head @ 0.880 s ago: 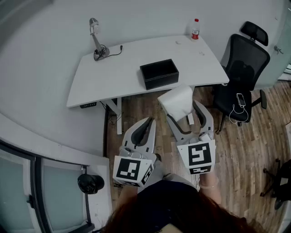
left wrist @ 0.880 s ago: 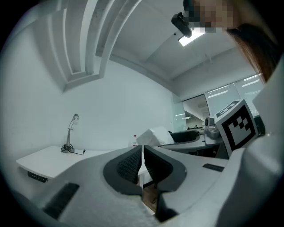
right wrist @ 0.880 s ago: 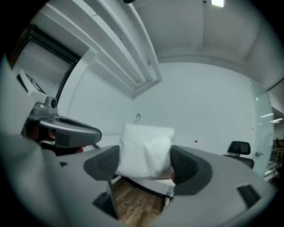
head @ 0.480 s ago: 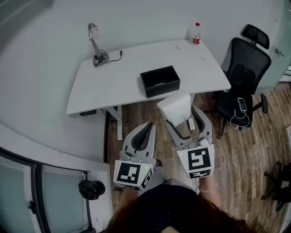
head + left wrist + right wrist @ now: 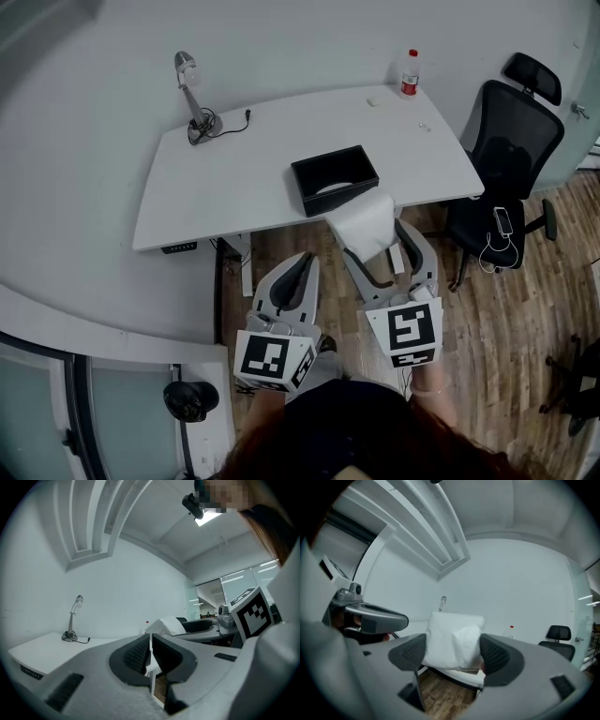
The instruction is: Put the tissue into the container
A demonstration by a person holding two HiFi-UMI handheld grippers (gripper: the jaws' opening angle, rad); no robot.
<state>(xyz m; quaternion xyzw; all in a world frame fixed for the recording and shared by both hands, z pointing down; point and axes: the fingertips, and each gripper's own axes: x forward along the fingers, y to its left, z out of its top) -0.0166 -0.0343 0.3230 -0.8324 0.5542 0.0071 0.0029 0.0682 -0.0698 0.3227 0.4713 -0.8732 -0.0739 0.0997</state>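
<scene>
A white tissue pack [image 5: 364, 225] sits clamped between the jaws of my right gripper [image 5: 375, 236], held in the air just off the near edge of the white desk [image 5: 225, 178]. In the right gripper view the tissue pack [image 5: 453, 640] fills the gap, both pads pressing on it. The black open container [image 5: 334, 178] stands on the desk near its front edge, just beyond and left of the pack. My left gripper [image 5: 298, 272] hangs lower left, over the wooden floor, shut and empty; its jaws meet in the left gripper view [image 5: 150, 654].
A desk lamp [image 5: 192, 94] with its cable stands at the desk's back left, a bottle [image 5: 410, 73] at the back right. A black office chair [image 5: 511, 159] is to the right of the desk. A curved white wall runs along the left.
The view has closed in on the desk: the tissue pack in my right gripper now sits nearer the container's front right corner. The left gripper keeps its place beside it.
</scene>
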